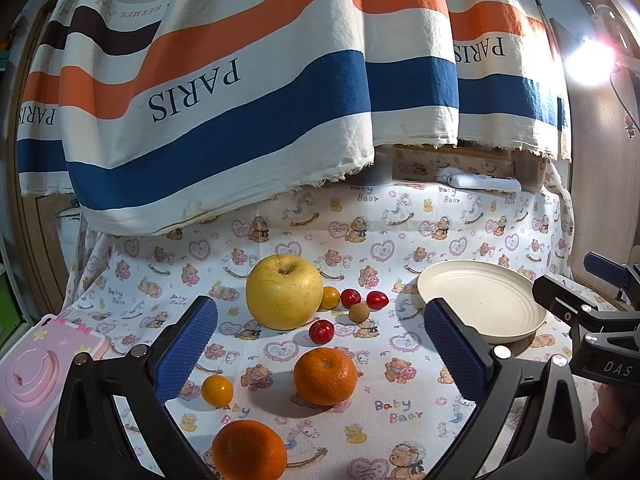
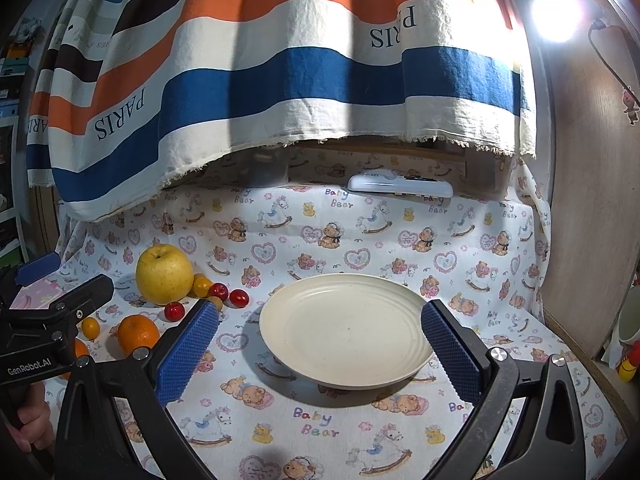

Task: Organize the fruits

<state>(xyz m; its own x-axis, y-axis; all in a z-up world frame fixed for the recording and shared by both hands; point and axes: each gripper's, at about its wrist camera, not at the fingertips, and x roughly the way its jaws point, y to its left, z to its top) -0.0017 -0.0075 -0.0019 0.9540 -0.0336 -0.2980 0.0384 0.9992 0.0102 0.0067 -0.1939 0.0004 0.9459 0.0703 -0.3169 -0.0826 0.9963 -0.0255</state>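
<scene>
My left gripper (image 1: 320, 344) is open and empty above the fruits on the bear-print cloth. Between its fingers lie an orange (image 1: 325, 376), a second orange (image 1: 249, 450) nearer me, a small yellow tomato (image 1: 217, 390), a red cherry tomato (image 1: 321, 331) and a big yellow apple (image 1: 284, 291). Behind them sit more small tomatoes (image 1: 350, 297) and a brown longan (image 1: 359, 312). The cream plate (image 1: 480, 300) is to the right, with nothing on it. My right gripper (image 2: 320, 340) is open and empty, hovering over the plate (image 2: 348, 328). The apple (image 2: 164, 274) shows at its left.
A pink case (image 1: 36, 376) lies at the left edge. A white remote (image 2: 400, 186) lies at the back under the hanging striped cloth (image 1: 240, 100). A bright lamp (image 2: 556, 12) shines at the upper right. A wooden panel (image 2: 592, 200) bounds the right side.
</scene>
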